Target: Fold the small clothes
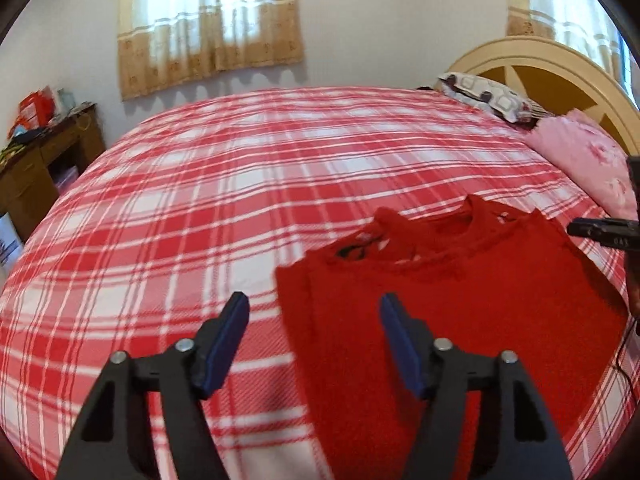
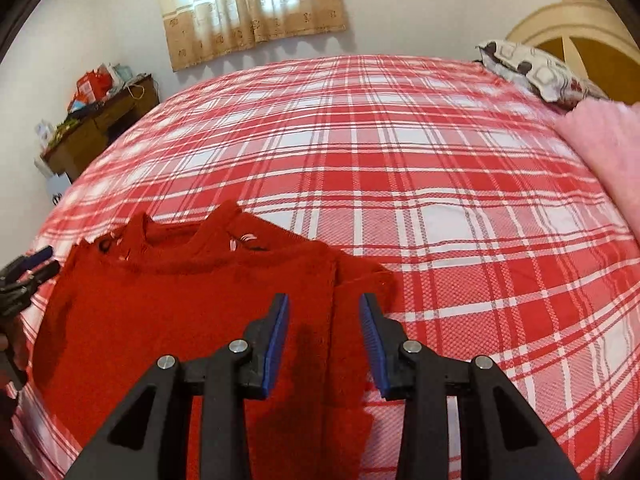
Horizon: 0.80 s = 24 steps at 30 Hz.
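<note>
Red top (image 1: pixel 460 300) lies flat on the plaid bedspread (image 1: pixel 240 184), neckline toward twelve o'clock. Left gripper (image 1: pixel 314 312) hangs spread over its nine o'clock edge, nothing pinched. Right gripper (image 2: pixel 324 312) stands partly spread above the three o'clock folded side, pads off the cloth.

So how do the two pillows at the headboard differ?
The patterned pillow is white with grey and dark red shapes; the pink pillow is pale pink with a faint floral print. The patterned one lies at the far side of the bed, the pink one nearer the cameras. Both rest on the plaid cover against the headboard.
</note>
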Tool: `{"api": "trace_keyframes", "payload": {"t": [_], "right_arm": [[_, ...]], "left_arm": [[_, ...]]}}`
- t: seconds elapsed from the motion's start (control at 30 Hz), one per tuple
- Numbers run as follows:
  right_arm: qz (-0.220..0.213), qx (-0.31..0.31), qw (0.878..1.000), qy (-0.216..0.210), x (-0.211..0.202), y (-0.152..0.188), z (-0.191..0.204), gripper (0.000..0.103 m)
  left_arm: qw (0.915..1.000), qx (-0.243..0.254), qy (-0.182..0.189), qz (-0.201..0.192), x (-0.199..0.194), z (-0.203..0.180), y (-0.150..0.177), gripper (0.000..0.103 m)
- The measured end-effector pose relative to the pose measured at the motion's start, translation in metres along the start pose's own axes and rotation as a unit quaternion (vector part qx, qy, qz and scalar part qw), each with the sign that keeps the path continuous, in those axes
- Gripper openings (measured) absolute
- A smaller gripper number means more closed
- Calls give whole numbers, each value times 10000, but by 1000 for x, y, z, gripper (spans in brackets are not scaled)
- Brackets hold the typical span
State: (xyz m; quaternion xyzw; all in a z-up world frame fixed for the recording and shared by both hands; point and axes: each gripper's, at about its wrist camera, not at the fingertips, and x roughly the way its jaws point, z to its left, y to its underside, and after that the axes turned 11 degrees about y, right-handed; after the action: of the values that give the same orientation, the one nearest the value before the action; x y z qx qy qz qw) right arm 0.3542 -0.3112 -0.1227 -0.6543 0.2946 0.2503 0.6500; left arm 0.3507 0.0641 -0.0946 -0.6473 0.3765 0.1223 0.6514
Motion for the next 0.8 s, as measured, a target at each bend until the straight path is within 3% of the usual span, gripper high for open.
{"api": "trace_keyframes", "payload": {"t": [0.07, 0.27, 0.37, 0.43, 0.5, 0.67, 0.8], "right_arm": [[7, 20, 10000, 4, 5, -2, -2, 38], [157, -198, 9996, -134, 21, -4, 8, 38], [296, -430, 9986, 35, 35, -3, 17, 37], [292, -515, 9982, 71, 37, -3, 21, 10], [180, -552, 9982, 177, 33, -3, 22, 5], [-375, -258, 9985, 299, 9, -9, 8, 4], [-311, -148, 9985, 432, 16, -9, 2, 4]], "left_arm": [[9999, 97, 81, 108, 12, -5, -7, 64], [9992, 151, 41, 365, 41, -6, -16, 36], [9985, 196, 11, 504, 49, -6, -14, 33], [9978, 211, 16, 631, 55, -5, -11, 30], [9969, 257, -10, 746, 60, -5, -9, 6], [9987, 175, -44, 472, 51, -1, -13, 4], [9997, -121, -24, 200, 43, 8, -23, 3]]}}
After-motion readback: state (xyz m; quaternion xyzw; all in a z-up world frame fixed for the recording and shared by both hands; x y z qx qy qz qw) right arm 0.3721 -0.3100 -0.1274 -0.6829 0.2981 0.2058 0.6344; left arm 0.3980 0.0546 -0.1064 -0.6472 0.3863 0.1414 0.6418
